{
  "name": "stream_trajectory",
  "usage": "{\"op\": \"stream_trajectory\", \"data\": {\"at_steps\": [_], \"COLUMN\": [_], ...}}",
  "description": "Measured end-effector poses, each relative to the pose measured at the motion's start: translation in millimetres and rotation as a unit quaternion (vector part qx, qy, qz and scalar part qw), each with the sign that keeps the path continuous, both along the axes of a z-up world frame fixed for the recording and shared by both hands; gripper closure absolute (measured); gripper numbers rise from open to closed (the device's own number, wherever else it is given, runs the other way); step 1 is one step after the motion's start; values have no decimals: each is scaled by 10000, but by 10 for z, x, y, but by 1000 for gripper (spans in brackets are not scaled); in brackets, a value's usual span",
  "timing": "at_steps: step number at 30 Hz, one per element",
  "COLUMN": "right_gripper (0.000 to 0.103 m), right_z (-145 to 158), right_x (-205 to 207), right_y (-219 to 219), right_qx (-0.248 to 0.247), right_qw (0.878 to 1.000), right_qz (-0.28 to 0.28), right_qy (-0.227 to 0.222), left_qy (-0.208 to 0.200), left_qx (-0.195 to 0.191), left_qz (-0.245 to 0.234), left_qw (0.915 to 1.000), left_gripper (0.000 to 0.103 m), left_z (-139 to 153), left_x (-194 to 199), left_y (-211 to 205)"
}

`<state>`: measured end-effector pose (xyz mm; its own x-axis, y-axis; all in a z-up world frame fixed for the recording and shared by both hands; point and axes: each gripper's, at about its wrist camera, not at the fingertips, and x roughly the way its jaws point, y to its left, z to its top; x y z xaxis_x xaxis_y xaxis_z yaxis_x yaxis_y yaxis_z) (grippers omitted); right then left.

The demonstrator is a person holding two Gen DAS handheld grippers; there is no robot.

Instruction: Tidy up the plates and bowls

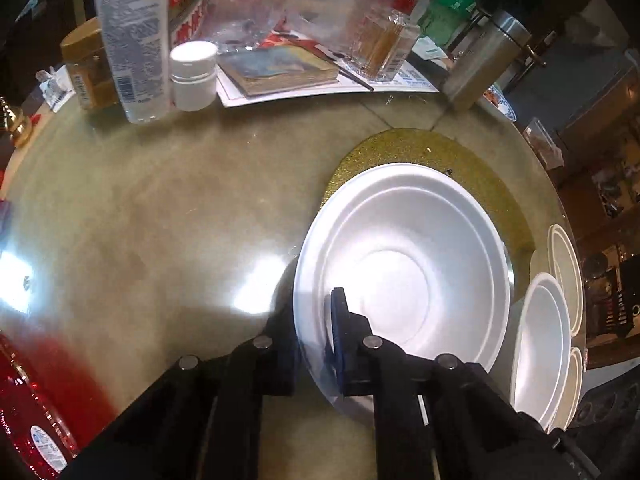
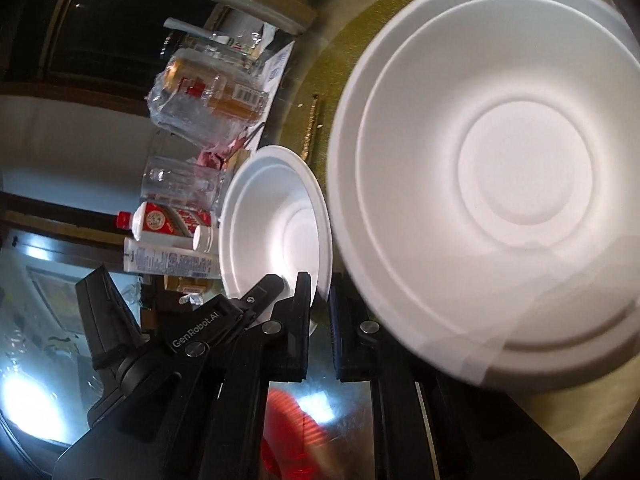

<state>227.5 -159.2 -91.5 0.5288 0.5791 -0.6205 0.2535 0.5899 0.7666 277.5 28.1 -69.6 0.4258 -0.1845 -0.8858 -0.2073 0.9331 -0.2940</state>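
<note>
Pinching the rim of a white bowl [image 1: 400, 264] in our left gripper [image 1: 316, 340], we hold it at centre frame over the gold mat [image 1: 400, 148]; our right gripper [image 2: 320, 300], jaws narrow, clamps the larger bowl [image 2: 500, 200].

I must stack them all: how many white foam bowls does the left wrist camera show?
4: one white foam bowl in the left gripper, three more bowls at the right edge; others may be hidden.
</note>
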Motion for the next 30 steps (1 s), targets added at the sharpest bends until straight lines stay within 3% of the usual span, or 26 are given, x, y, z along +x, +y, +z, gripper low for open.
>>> {"op": "stream_trajectory", "data": {"at_steps": [17,30], "right_gripper": [95,95], "right_z": [362,545], "right_x": [-622,-1075], "right_y": [176,397], "right_qx": [-69,-145], "right_qw": [9976,9927], "right_qz": [358,689], "right_qy": [-588,-976], "left_qy": [-674,-1399], "left_qx": [29,159], "left_qz": [-43,123], "left_qw": [9977,9900], "left_gripper": [92,92], "left_z": [428,700], "left_x": [-754,-1458], "left_y": [154,405]}}
